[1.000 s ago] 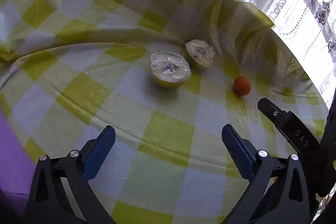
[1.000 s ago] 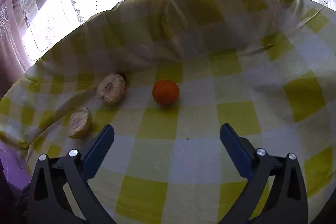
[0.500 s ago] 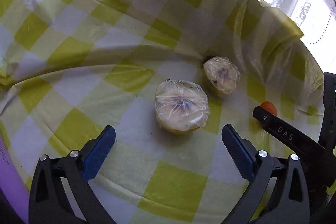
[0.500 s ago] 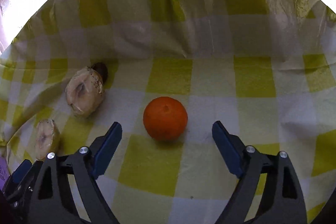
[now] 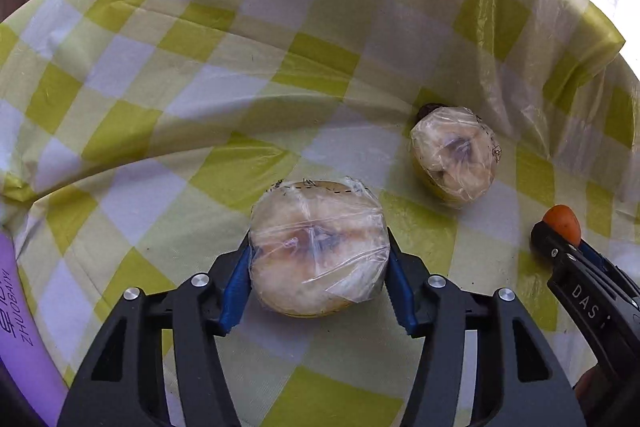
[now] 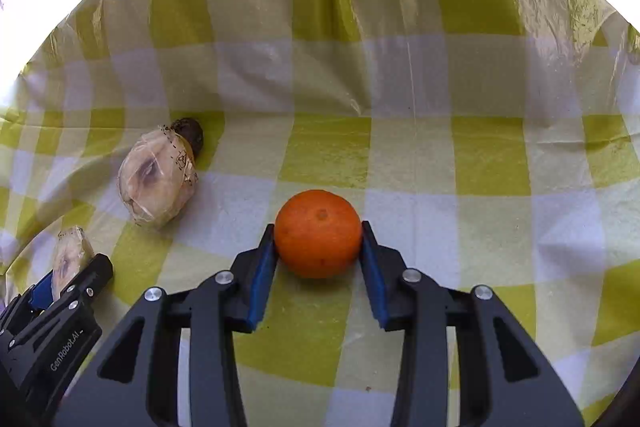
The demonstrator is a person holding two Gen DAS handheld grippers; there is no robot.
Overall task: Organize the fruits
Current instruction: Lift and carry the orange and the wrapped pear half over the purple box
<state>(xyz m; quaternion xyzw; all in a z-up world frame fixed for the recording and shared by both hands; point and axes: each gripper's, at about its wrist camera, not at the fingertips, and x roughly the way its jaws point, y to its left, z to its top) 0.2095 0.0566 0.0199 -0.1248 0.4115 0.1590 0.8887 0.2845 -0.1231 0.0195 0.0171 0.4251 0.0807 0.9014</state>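
Observation:
A cut fruit half wrapped in clear film (image 5: 318,247) rests on the yellow-and-white checked cloth (image 5: 160,155). My left gripper (image 5: 318,259) is shut on it, blue pads against both sides. A second wrapped fruit half (image 5: 456,157) lies farther back right; it also shows in the right wrist view (image 6: 158,179). My right gripper (image 6: 319,239) is shut on an orange (image 6: 319,233) that still sits on the cloth. The orange shows at the right edge of the left wrist view (image 5: 562,219). The first wrapped half shows at the left of the right wrist view (image 6: 70,259).
The cloth rises in folds behind the fruit (image 6: 320,47) against a bright window. A purple object (image 5: 20,327) lies at the left edge. A small dark thing (image 6: 190,133) sits behind the second wrapped half.
Both grippers have moved forward and closed: the left onto the nearer wrapped fruit half, the right onto the orange. Both were open and apart from the fruit before.

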